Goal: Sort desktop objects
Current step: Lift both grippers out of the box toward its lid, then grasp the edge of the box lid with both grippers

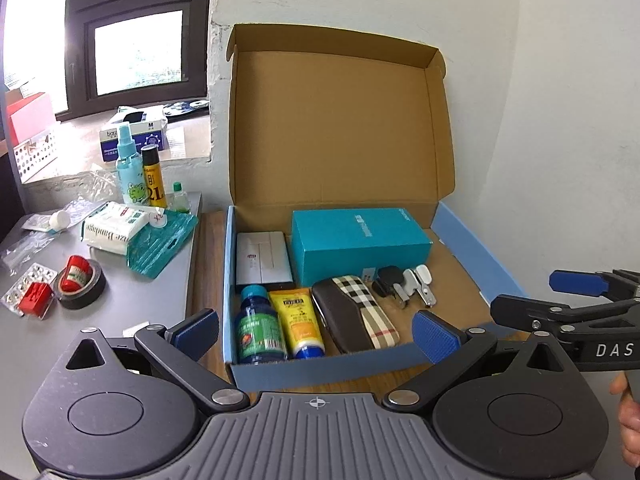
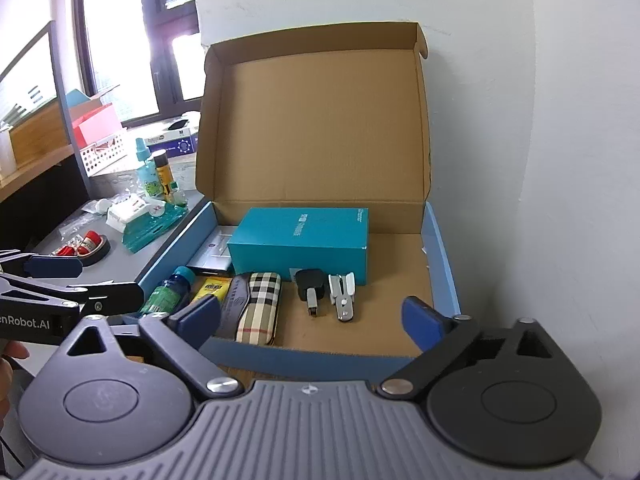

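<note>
An open cardboard box (image 1: 472,240) (image 2: 440,248) with blue outer walls stands before me, lid up against the wall. Inside lie a teal carton (image 1: 360,240) (image 2: 300,240), a silver device (image 1: 262,258), a green bottle (image 1: 258,326) (image 2: 168,294), a yellow tube (image 1: 298,322), a plaid case (image 1: 356,314) (image 2: 256,308), a black plug (image 1: 390,280) (image 2: 310,286) and nail clippers (image 1: 420,286) (image 2: 342,296). My left gripper (image 1: 316,334) is open and empty at the box's front wall. My right gripper (image 2: 312,318) is open and empty there too.
On the grey desk (image 1: 120,300) to the left lie a tape roll (image 1: 82,284) with a red-capped vial, a red clip (image 1: 36,298), pill blisters, a bandage pack (image 1: 114,226), a teal pouch (image 1: 160,240), spray bottles (image 1: 130,168) and plastic bags. A white wall is behind.
</note>
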`<state>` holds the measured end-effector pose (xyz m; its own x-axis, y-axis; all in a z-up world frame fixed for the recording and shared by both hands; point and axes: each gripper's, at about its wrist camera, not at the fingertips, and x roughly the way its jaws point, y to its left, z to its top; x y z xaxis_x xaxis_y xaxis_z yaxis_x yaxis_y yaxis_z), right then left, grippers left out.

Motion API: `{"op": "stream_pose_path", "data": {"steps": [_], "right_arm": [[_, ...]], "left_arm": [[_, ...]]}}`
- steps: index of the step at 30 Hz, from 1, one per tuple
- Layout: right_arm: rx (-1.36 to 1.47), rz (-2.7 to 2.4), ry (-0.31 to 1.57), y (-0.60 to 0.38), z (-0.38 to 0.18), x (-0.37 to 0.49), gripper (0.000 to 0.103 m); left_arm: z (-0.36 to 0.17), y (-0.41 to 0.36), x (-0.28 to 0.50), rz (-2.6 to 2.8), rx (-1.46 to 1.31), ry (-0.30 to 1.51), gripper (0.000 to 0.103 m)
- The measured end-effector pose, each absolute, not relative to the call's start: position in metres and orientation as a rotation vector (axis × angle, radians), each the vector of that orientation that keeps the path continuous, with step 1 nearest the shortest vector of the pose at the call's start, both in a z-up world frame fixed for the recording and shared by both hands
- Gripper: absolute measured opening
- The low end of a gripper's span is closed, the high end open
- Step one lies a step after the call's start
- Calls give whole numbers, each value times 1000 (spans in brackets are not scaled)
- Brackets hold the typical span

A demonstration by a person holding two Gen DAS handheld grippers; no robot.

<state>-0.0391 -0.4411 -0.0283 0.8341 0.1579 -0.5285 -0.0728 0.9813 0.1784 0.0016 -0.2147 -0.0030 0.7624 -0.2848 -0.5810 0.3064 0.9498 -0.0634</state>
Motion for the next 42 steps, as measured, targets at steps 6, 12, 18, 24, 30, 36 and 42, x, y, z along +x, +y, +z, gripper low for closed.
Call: {"op": "stream_pose_path", "data": {"steps": [6,12,18,24,30,36,42], "right_arm": [[167,119,581,-442,-33,-51,103],[169,117,577,-445,-32,-55,103],[162,119,570,-452,-29,-53,103],[126,127,559,-468,-20,-36,103],[91,141,557,-488,-10,-13,103],[81,162,557,-512,3,26,103],[75,185,558,-536,15,68,103]], "left_arm": [[-3,-216,-7,-328,47,622,103],[-1,-217,-9,-327,49,614,103],[7,-215,-2,-332,61,605,103],[22,-207,23,-360,104,589,103],[35,-195,68,-403,123,606,103],[46,-195,105,-401,232,569,103],[64,-192,140,-451,215,543,103]]}}
